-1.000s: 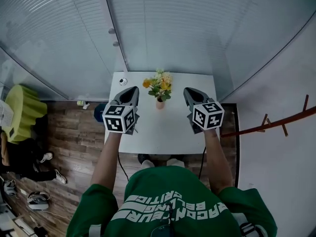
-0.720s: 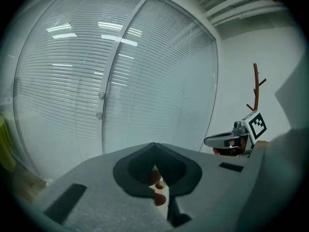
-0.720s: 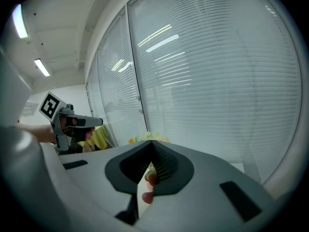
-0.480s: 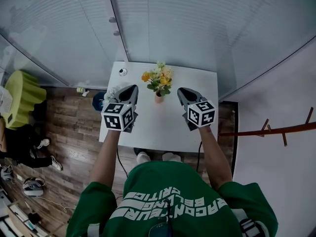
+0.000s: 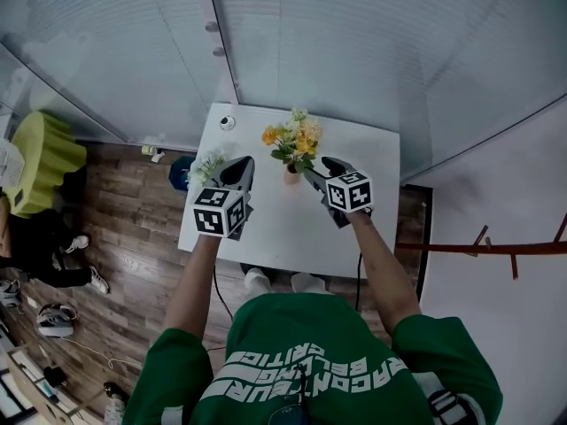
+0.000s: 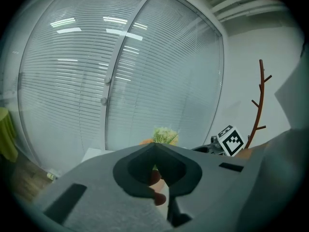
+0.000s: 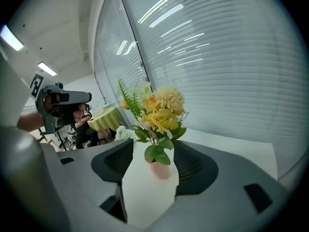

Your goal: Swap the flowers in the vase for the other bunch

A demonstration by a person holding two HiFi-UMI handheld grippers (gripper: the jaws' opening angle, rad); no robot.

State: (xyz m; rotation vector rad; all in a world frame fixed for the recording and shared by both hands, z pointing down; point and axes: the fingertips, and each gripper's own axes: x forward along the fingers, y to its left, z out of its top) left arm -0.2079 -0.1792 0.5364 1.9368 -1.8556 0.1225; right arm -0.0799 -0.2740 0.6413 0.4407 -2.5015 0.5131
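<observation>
Right gripper (image 7: 153,151), its jaws just opened wide and empty, frames the vase (image 7: 160,169) of yellow flowers (image 7: 159,110) standing untouched on the table (image 5: 292,228). Left gripper (image 6: 155,146), jaws together and empty, is just beside the other bunch (image 5: 205,165) at the table's left edge.

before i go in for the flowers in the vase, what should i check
1. Right gripper open: ok. Its jaws have just been opening and stand apart, gripping nothing.
2. Yellow flowers lined up between those jaws: ok. The pads are not on them yet.
3. Vase upright on the table: ok.
4. Left gripper free to help: ok. Its jaws are together and empty.
5. Other bunch ready: ok. It lies at the table's left edge.
6. Stems loose in the vase: cannot tell.
</observation>
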